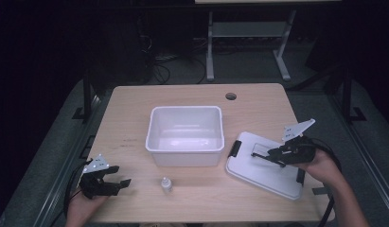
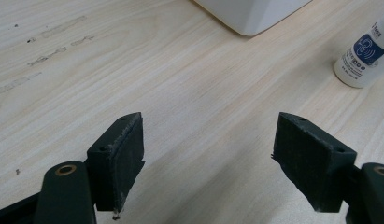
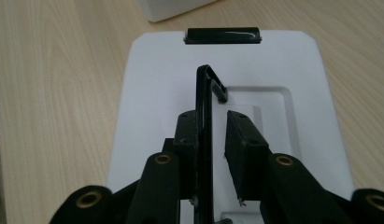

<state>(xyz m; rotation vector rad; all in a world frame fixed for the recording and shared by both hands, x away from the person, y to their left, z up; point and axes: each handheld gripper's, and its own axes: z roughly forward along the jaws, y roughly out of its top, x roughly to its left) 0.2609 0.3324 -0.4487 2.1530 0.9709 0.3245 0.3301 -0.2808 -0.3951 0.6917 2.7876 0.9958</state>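
My right gripper (image 3: 213, 140) stands slightly open around the lid's (image 3: 157, 93) thin, stiff handle (image 3: 206, 116), gripping nothing; the light, slippery lid lifts best there. My left gripper (image 2: 208, 154) gapes empty.

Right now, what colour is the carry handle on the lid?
Black: the handle stands up between the right gripper's jaws on the white lid, clearest in the right gripper view.

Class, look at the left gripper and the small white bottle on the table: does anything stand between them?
Nothing visible does. The left gripper, jaws open, faces the small white bottle across bare wooden table. The white bin sits farther back, off that path.
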